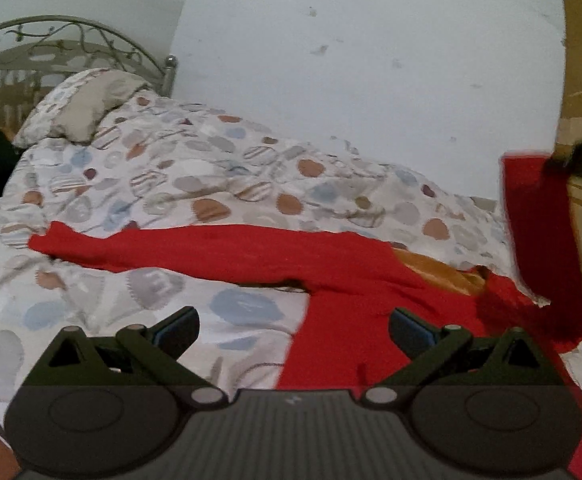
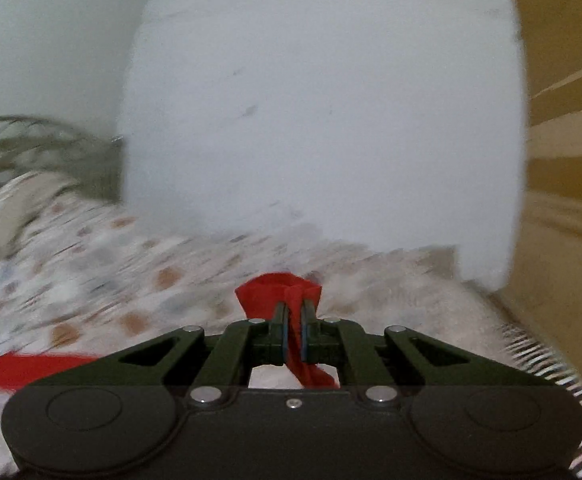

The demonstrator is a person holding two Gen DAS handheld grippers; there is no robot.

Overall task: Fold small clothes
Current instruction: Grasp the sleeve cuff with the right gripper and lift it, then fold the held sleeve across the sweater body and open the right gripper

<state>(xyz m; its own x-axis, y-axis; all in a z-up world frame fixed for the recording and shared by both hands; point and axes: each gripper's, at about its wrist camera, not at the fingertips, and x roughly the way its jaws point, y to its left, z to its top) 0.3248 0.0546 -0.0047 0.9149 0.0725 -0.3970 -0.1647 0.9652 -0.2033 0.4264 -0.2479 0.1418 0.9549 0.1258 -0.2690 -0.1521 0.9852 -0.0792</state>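
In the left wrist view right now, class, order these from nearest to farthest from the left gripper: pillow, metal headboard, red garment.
From the left gripper:
1. Red garment, spread on the bed, reaching between the open fingers.
2. Pillow, far left, up the bed.
3. Metal headboard, behind the pillow.

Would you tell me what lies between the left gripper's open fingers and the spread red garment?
In the left wrist view, only patterned bedspread lies between the left gripper and the red garment.

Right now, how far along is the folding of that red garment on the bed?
Barely started. Nothing looks folded: the red garment lies spread across the patterned duvet. In hand: the right gripper is shut on one end, lifted. The left gripper is open, holding nothing. All folds remain.
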